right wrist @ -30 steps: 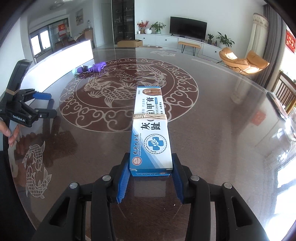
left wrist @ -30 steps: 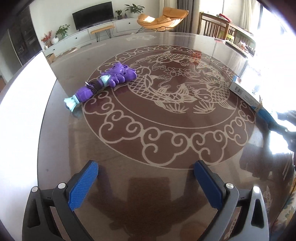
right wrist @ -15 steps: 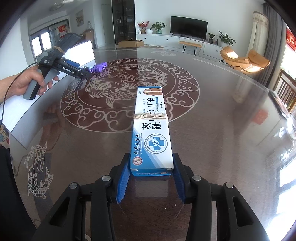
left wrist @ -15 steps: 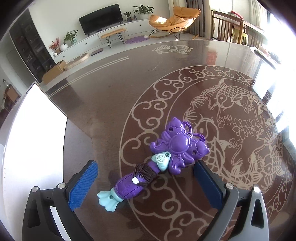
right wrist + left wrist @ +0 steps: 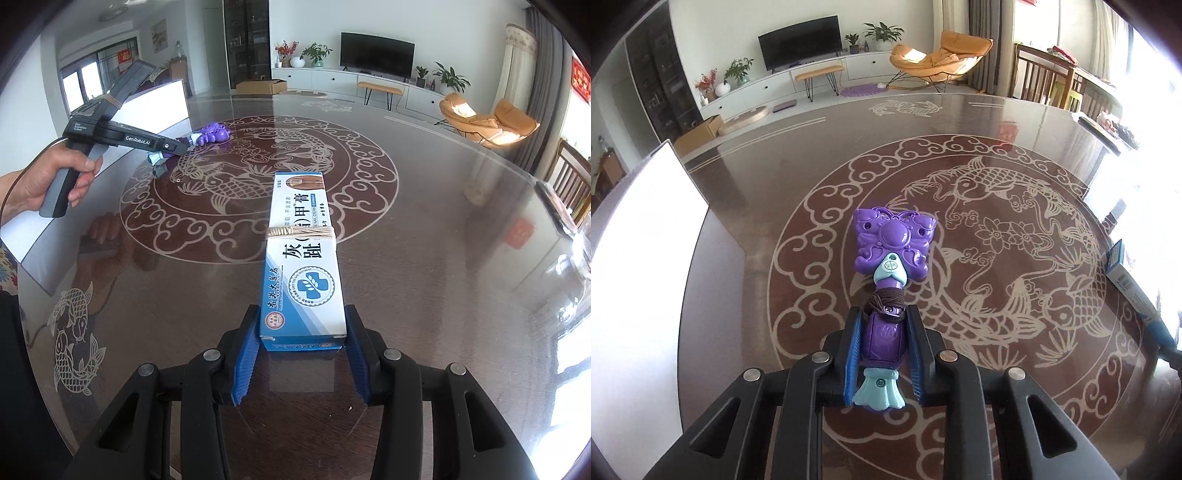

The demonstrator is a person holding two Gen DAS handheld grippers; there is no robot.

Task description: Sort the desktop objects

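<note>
Left gripper (image 5: 883, 341) clamps purple toy (image 5: 886, 332) (seemingly lifted).

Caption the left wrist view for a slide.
Left gripper shut on the handle of a purple butterfly toy wand on the carp-patterned glass table.
</note>
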